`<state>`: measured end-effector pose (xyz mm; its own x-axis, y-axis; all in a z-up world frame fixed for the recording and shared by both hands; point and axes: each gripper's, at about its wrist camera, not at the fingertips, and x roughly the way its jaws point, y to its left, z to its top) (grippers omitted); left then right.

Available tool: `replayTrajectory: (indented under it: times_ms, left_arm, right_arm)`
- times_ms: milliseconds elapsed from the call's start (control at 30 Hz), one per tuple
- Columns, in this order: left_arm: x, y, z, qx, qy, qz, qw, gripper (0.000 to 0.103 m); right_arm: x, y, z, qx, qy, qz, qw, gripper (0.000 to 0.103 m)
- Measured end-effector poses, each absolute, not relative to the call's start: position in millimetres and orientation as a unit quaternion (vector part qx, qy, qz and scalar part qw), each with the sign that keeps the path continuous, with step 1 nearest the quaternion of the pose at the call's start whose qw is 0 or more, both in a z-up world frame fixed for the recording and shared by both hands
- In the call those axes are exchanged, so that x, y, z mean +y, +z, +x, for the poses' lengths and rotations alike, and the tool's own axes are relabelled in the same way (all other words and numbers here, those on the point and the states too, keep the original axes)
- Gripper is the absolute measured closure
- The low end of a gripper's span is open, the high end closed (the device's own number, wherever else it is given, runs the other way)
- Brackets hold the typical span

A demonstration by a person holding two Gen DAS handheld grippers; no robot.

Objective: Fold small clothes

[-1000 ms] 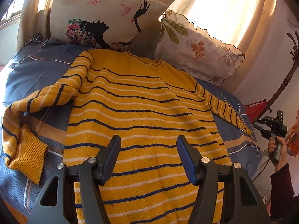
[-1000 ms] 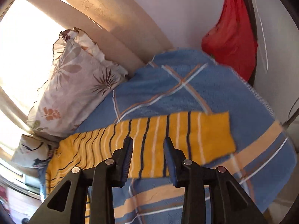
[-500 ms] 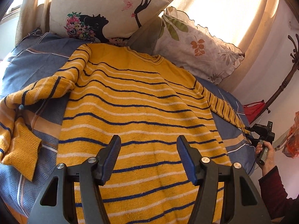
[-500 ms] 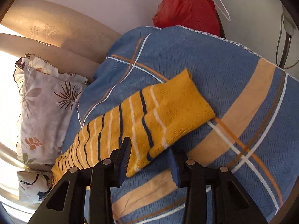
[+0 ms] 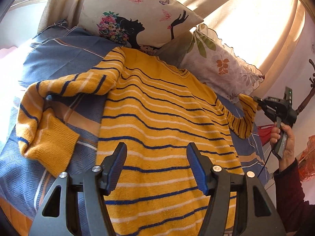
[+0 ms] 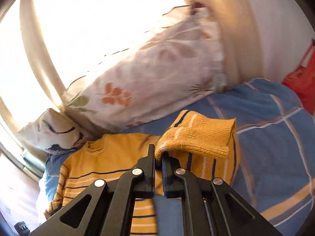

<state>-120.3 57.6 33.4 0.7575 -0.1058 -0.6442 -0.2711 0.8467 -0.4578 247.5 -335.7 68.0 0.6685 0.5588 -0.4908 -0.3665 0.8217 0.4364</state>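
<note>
A yellow sweater point(image 5: 157, 122) with blue and white stripes lies flat on the bed, neck toward the pillows. Its left sleeve point(image 5: 49, 137) is bent back on the blanket. My left gripper point(image 5: 156, 165) is open and empty, hovering over the sweater's lower body. My right gripper point(image 6: 159, 157) is shut on the cuff of the right sleeve point(image 6: 198, 137) and holds it lifted off the bed. In the left wrist view the right gripper point(image 5: 259, 101) shows at the far right with the raised sleeve point(image 5: 244, 118) hanging from it.
A blue plaid blanket point(image 6: 275, 137) covers the bed. Two pillows lean at the head: a butterfly print one point(image 5: 137, 13) and a leaf print one point(image 5: 220, 66). A red bag point(image 6: 303, 82) hangs by the wall at the right. Bright curtains stand behind.
My right gripper closed on the right sleeve's cuff and lifted it up and inward toward the sweater's body. My left gripper stayed open and shifted slightly over the sweater.
</note>
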Motion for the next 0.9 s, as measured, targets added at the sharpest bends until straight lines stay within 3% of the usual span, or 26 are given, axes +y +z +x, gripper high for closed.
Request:
replayTrajectory:
  times_ms: [300,533,633,733,900]
  left_arm:
    - [103,29,-168,0.331,0.121,-0.295,0.888,0.041]
    - [121,24,-186,0.323,0.142,-0.312,0.882,0.041]
    - [123,21,-184,0.324,0.138,-0.316,0.881,0.041]
    - [122,19,-183,0.325,0.132,-0.318,0.881,0.041]
    - [124,14,-183,0.326,0.126,-0.323,0.879,0.041]
  right_arm:
    - [-101,36,207,0.355,0.421,0.031,0.834,0.097]
    - [-9,-6,179,0.368,0.464,-0.042,0.805,0.096]
    - [24,-15,162,0.355,0.472,-0.109,0.800,0.090]
    - [44,-21,150,0.350,0.490,-0.152,0.784,0.059]
    - [44,-9,125,0.324,0.552,-0.189,0.745,0.054]
